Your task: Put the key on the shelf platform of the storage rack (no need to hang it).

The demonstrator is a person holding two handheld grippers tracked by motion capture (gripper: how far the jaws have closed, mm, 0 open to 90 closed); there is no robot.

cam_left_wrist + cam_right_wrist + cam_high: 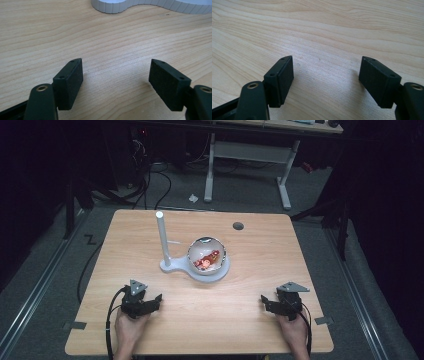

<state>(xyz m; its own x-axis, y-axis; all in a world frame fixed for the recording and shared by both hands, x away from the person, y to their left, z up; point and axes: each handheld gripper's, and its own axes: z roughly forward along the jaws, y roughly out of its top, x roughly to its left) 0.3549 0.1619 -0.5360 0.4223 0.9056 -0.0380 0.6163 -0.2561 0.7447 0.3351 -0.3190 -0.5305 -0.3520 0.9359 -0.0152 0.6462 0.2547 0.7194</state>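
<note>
A white stand [172, 266] with an upright white post [162, 237] sits mid-table; its round dish carries a clear ball [206, 254] with something red inside. My left gripper [159, 300] rests low over the wood near the front left, held by a hand, jaws apart with nothing between them. In the left gripper view the gripper [116, 75] faces bare wood, and the white stand's base edge [140, 5] lies ahead. My right gripper [263, 301] sits at the front right, open and empty; in the right gripper view the gripper [325, 72] looks onto bare table.
The wooden table [250, 270] has a dark round hole [238, 226] near its far right. Table edges drop to a grey floor with cables and a white desk frame [247, 157] beyond. Black cables trail from both grippers off the front edge.
</note>
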